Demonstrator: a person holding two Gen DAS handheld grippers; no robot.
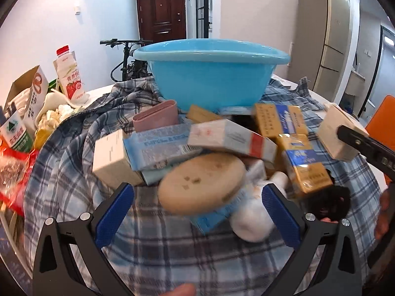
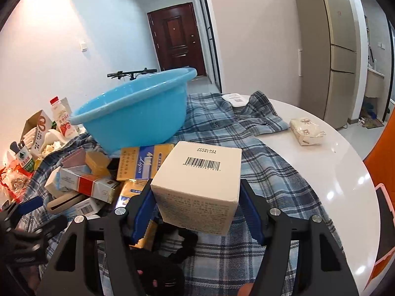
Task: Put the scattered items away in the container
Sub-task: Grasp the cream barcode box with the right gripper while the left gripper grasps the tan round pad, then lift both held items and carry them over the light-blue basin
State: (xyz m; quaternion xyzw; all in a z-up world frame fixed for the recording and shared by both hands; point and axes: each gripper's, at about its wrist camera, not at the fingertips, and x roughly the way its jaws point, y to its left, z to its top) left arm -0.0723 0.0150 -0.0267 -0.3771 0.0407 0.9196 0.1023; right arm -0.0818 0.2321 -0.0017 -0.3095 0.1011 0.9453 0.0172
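Note:
A blue plastic basin (image 1: pixel 209 74) stands on a plaid cloth (image 1: pixel 74 167) at the back; it also shows in the right wrist view (image 2: pixel 133 113). A heap of small boxes (image 1: pixel 172 143) lies in front of it. My left gripper (image 1: pixel 197 197) is open, its blue fingers on either side of a round beige disc (image 1: pixel 201 182) and a white soft item (image 1: pixel 251 217). My right gripper (image 2: pixel 197 202) is shut on a white barcode box (image 2: pixel 200 185), held above the cloth; this box also shows in the left wrist view (image 1: pixel 338 133).
Cartons and a red-capped milk bottle (image 1: pixel 70 74) crowd the table's left side. A black furry item (image 2: pixel 163 266) lies under my right gripper. A wrapped white packet (image 2: pixel 307 130) and a white flat box (image 2: pixel 235 100) sit on the white round table (image 2: pixel 340 172). An orange chair (image 2: pixel 385 148) stands at right.

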